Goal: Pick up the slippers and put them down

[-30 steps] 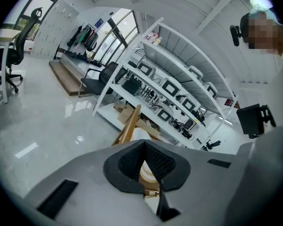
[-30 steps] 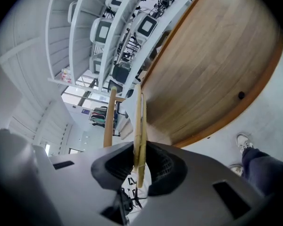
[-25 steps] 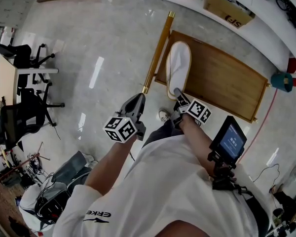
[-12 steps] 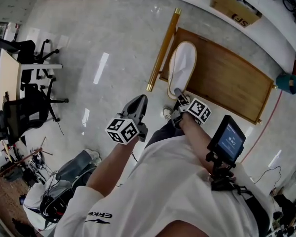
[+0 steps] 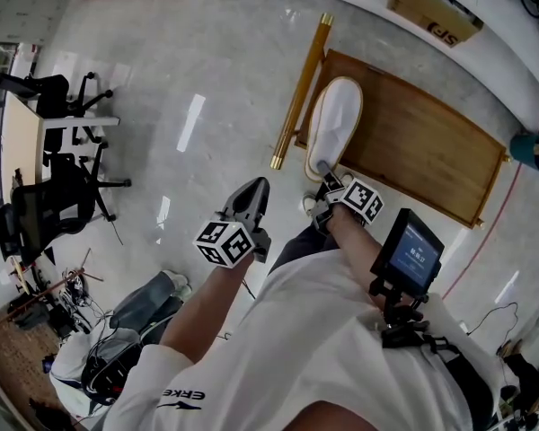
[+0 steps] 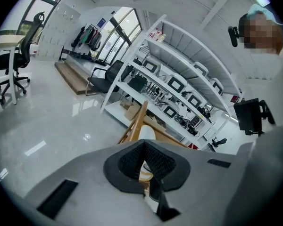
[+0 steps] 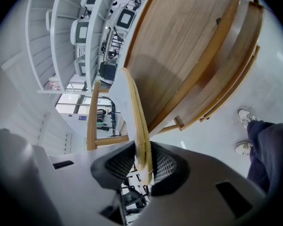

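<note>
Right gripper (image 5: 323, 180) is pinching the heel end of the white slipper (image 5: 335, 122), jaws clamping on its tan sole edge; the grip is looking the same as a second ago. The gripper is sinking slightly and rolling, so the slipper is coming down toward the wooden board (image 5: 418, 146) on the floor. Slipper is hanging toe-out over the board's near-left corner, turned partly on edge in the right gripper view. Cannot tell if the toe is touching the wood yet. Judging this as the put-down step, nearly there: release is probably coming once the sole is lying flat.

Left gripper (image 5: 254, 191) is barely moving, hovering over bare floor left of the right one, jaws pressed together with nothing between them. Only one slipper is showing; no second one in any view.

Around: a wooden rail (image 5: 298, 92) is lying just beside the board's left edge, close to the slipper's toe, so a sideways swing could be clipping it. The person's shoes (image 5: 309, 205) are standing right below the grip, near the board corner. A small screen (image 5: 411, 251) is mounted at the chest. Office chairs (image 5: 63, 196) and a cardboard box (image 5: 431, 18) are sitting well apart, not in the way.
</note>
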A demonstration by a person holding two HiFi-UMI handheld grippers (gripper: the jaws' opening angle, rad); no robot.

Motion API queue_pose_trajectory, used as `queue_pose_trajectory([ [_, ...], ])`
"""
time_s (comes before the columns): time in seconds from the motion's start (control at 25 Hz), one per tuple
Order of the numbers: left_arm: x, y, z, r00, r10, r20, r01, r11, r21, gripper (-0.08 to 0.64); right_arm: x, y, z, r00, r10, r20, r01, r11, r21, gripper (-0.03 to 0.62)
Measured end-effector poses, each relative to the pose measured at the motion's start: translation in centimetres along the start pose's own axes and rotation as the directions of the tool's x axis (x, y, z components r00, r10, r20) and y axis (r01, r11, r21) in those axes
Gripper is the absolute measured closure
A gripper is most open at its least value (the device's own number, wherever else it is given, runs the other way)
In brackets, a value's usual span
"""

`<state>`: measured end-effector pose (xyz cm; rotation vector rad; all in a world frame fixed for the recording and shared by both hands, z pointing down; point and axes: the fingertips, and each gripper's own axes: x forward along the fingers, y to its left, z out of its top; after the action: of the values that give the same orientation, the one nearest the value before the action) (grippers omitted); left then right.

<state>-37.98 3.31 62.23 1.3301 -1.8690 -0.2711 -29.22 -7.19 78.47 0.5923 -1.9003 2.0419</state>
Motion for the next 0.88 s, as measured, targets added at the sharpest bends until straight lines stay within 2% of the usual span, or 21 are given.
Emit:
queue_pose_trajectory([
  [0.36, 0.3, 0.0, 0.2, 1.000, -0.003, -0.011, 0.003, 1.000, 0.020, 0.557, 1.1, -0.4, -0.8, 0.998, 0.058, -0.019, -0.057, 0.995, 0.078, 0.511],
  [0.52, 0.4, 0.0, -0.1, 1.000, -0.005, -0.017, 0.005, 1.000, 0.023, 0.557, 1.2, -0.6, -0.8, 0.997, 0.070, -0.023, -0.069, 0.995, 0.066, 0.504],
  [0.88, 0.4, 0.2, -0.5, 1.000, -0.004, -0.020, 0.005, 1.000, 0.030, 0.557, 1.4, -0.9, -0.7, 0.995, 0.086, -0.043, -0.085, 0.996, 0.030, 0.435],
])
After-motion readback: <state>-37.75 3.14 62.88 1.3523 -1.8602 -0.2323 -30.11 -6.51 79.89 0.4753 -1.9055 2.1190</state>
